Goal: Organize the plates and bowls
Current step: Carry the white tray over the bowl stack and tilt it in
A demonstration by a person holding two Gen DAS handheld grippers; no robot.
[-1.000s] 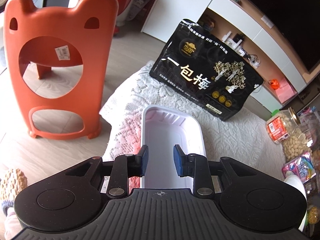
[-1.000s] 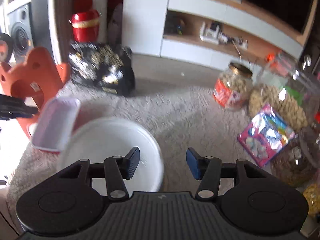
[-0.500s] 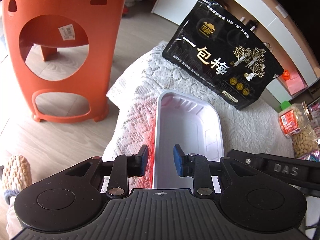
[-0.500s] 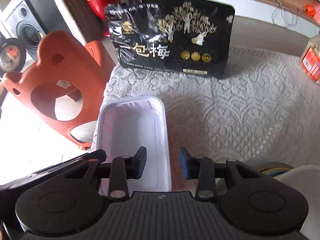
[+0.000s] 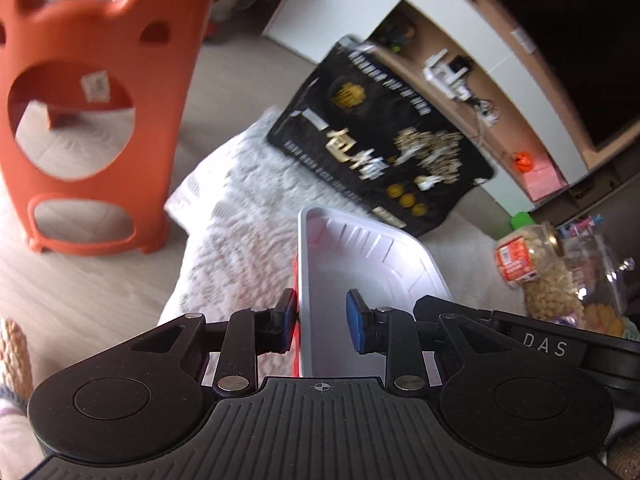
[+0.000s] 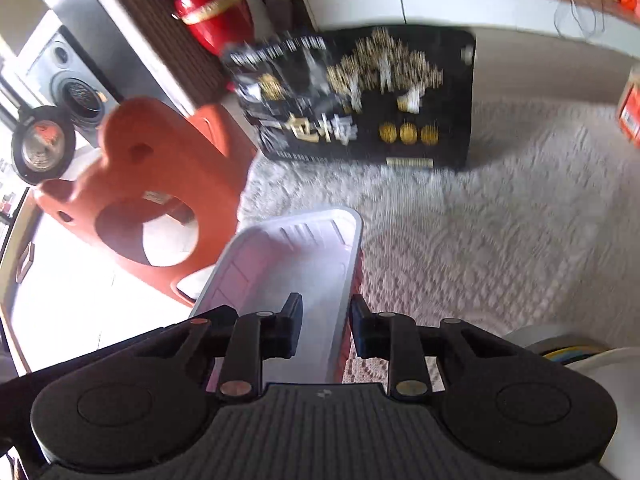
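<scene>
A white rectangular tray with a red outside [image 5: 360,280] is tilted above the white lace cloth [image 5: 240,216]. My left gripper [image 5: 322,316] straddles the tray's left wall, one finger outside and one inside, and holds it. My right gripper [image 6: 326,324] straddles the same tray's [image 6: 288,264] right wall in the right wrist view. The right gripper's black body also shows in the left wrist view [image 5: 544,344]. A white dish edge [image 6: 592,364] lies at the lower right of the right wrist view.
A black snack bag [image 5: 380,148] stands on the cloth behind the tray. An orange bear-shaped stool [image 5: 92,120] stands on the floor to the left. Jars of nuts and snacks [image 5: 544,280] crowd the right side. A low white shelf unit [image 5: 500,68] runs behind.
The right gripper swung from the white round bowl over to the tray and closed on its right wall. The tray has tilted and shifted as both grippers moved; the views are motion-blurred.
</scene>
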